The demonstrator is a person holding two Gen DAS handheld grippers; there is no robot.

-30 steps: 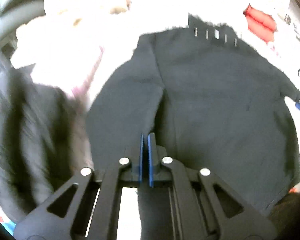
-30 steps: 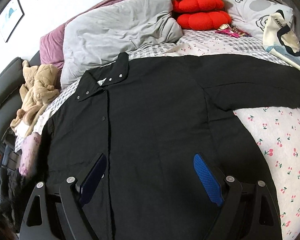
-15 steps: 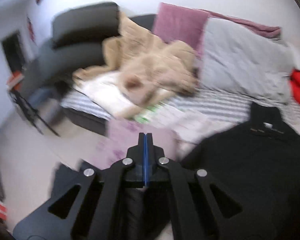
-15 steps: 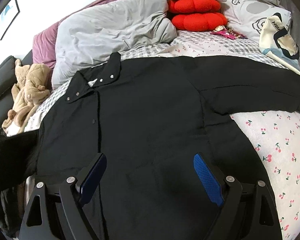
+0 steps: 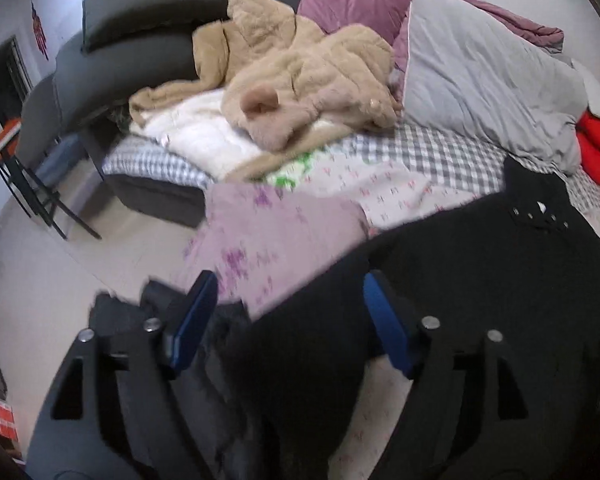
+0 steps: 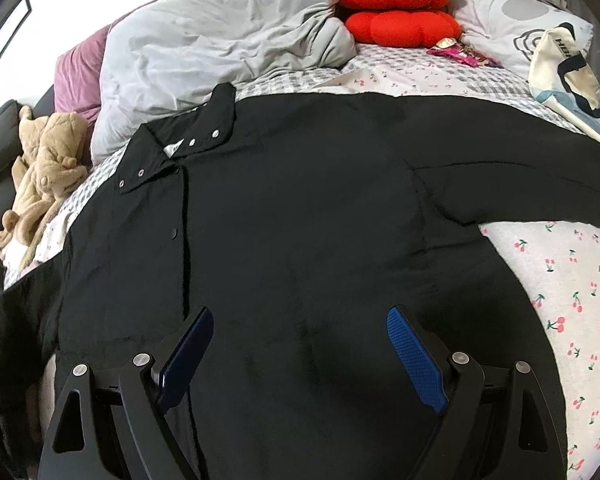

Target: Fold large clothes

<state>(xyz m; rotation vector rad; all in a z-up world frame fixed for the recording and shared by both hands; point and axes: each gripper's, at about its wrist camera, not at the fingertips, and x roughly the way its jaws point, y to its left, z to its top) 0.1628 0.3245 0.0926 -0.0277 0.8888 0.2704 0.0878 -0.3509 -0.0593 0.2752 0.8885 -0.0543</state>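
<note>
From the left wrist view, the left gripper (image 5: 288, 308) is spread wide, holding nothing, over the bed's edge where a black jacket (image 5: 480, 280) sleeve drapes. Beyond lie a tan fleece (image 5: 300, 80), a dark sofa (image 5: 132, 40) and pale floor (image 5: 32, 260).

From the right wrist view, the right gripper (image 6: 300, 344) gapes wide above the jacket (image 6: 300, 208), spread flat on the cherry-print sheet (image 6: 572, 280). A grey duvet (image 6: 220, 40) and red cushions (image 6: 396, 12) sit behind.
</note>
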